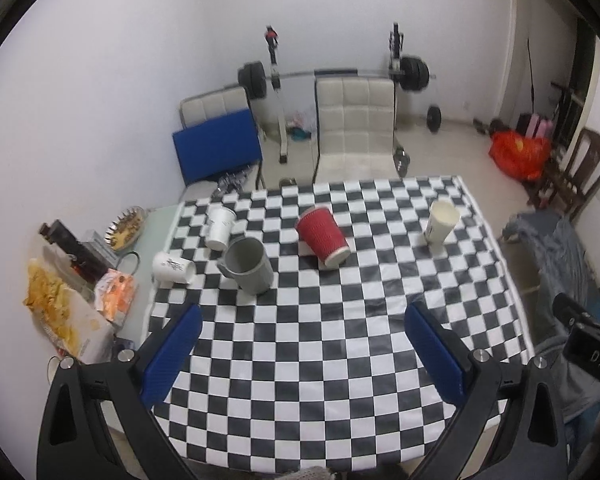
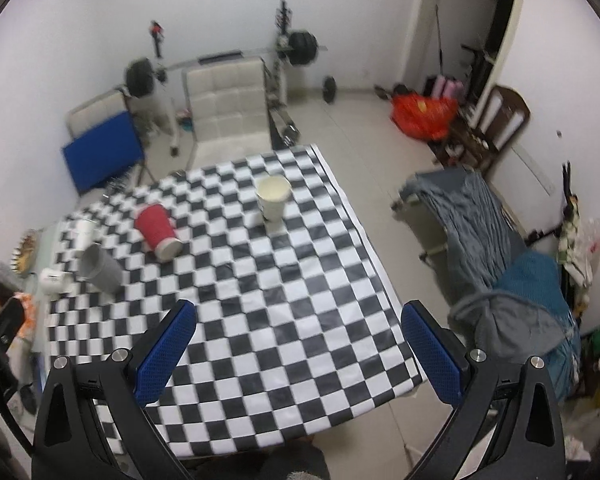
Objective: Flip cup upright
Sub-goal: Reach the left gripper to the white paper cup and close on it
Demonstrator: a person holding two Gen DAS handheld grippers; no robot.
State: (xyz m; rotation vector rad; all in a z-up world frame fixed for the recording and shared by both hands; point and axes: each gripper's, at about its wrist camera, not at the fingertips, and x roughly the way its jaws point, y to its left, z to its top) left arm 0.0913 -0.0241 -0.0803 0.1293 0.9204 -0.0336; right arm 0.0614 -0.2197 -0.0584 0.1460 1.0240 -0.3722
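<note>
A red ribbed paper cup (image 1: 322, 236) stands upside down and tilted on the checkered table (image 1: 300, 352); it also shows in the right wrist view (image 2: 157, 230). A cream paper cup (image 1: 441, 222) stands upright at the far right (image 2: 273, 197). A grey mug (image 1: 248, 266) stands upright, a white paper cup (image 1: 219, 226) stands behind it, and a white mug (image 1: 173, 267) lies on its side. My left gripper (image 1: 304, 316) is open and empty above the near table. My right gripper (image 2: 300, 312) is open and empty, well short of the cups.
Snack bags (image 1: 66, 316), a dark box (image 1: 74, 250) and a bowl (image 1: 126, 227) crowd the table's left side. A white chair (image 1: 356, 128), a blue folded chair (image 1: 216, 144) and a barbell rack (image 1: 332, 74) stand behind. Grey cloth-covered furniture (image 2: 476, 216) is to the right.
</note>
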